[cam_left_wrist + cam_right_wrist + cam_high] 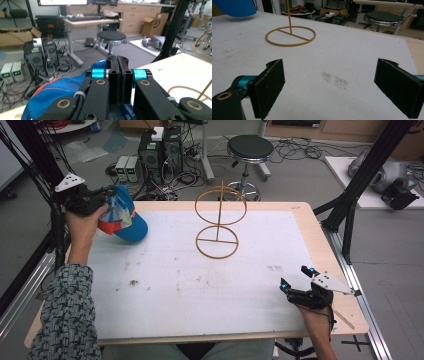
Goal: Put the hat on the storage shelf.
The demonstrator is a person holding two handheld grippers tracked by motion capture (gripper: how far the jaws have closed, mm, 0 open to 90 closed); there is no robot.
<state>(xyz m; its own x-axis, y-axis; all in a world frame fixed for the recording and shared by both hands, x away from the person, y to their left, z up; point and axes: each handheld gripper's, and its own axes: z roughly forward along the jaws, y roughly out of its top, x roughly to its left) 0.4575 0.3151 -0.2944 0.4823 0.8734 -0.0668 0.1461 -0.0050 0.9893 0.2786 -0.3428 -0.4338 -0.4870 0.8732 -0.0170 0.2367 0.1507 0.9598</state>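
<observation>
1. Worktop (210, 290): a broad white sheet on a pale wood board, matte and slightly grainy, scuffed with small brown and grey marks. It looks to offer decent friction, so nothing set down should skate.

2. Stand (219, 220): thin golden wire, a flat ring base with a crossbar, an upright rod, and a second ring on top. It sits at mid-worktop, well apart from both grippers. It looks stiff but light and top-heavy, so I'd expect a sideways nudge to tip it. The open top ring reads as the place a cap would rest.

3. Cap (122, 217): blue cloth with orange and white patches, a mesh-like weave showing in the left gripper view, and a smooth blue brim. It is at the worktop's far left corner, lifted off the surface or just above it. Soft crown, stiffer brim, so it will sag and swing from a single pinch. The brim edge or crown seam is the firmest place to take it; cloth is not slippery on those pads.

4. Left gripper (117, 75): fingers pressed together, with blue fabric bunched around and below them; it seems to be pinching the cap, though the exact pinch point is hidden.

5. Right gripper (332, 85): fingers spread wide, nothing between them, low over the near right of the worktop, pads dark and rough-faced.
</observation>
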